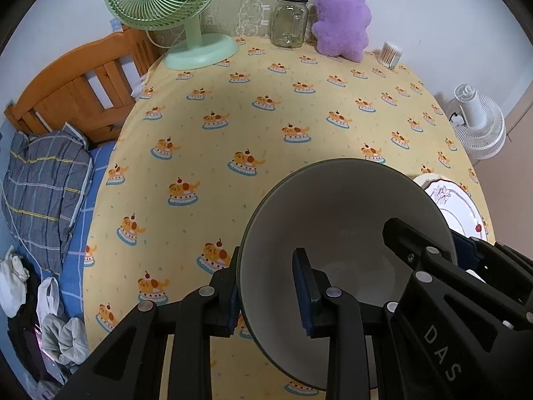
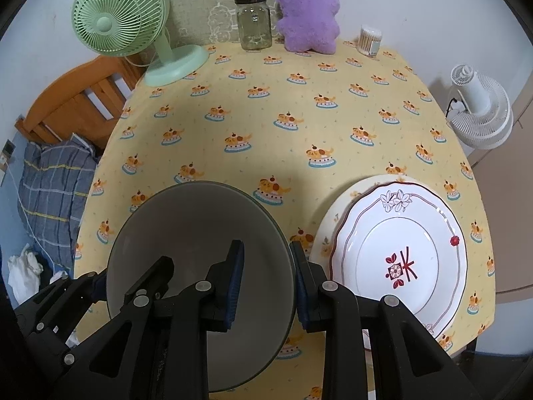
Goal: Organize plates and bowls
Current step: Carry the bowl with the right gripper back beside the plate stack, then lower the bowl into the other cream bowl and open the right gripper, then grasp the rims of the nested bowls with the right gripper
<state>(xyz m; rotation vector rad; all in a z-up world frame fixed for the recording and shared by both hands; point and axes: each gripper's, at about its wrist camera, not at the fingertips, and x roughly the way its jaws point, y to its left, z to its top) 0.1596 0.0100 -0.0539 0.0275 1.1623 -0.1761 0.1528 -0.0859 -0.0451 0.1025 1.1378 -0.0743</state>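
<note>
Now, bowl [image 1: 339, 220]: round, smooth, white inside, dark rim.
Plate [image 2: 399, 256]: glossy, scalloped, floral.
Left gripper [image 1: 269, 295]: angled down, clamping the bowl's rim.
Right gripper [image 2: 266, 286]: likewise, opposite rim.

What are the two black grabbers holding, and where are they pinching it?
Both hold one grey round bowl with a white inside by its rim. The left gripper pinches one side, the right gripper the opposite side, each with one jaw inside the bowl and one outside.

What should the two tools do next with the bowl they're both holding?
Probably carry the bowl sideways toward the stacked plates and lower it there: left tool and right tool each pinch opposite rims, and the plates lie empty beside it.
</note>
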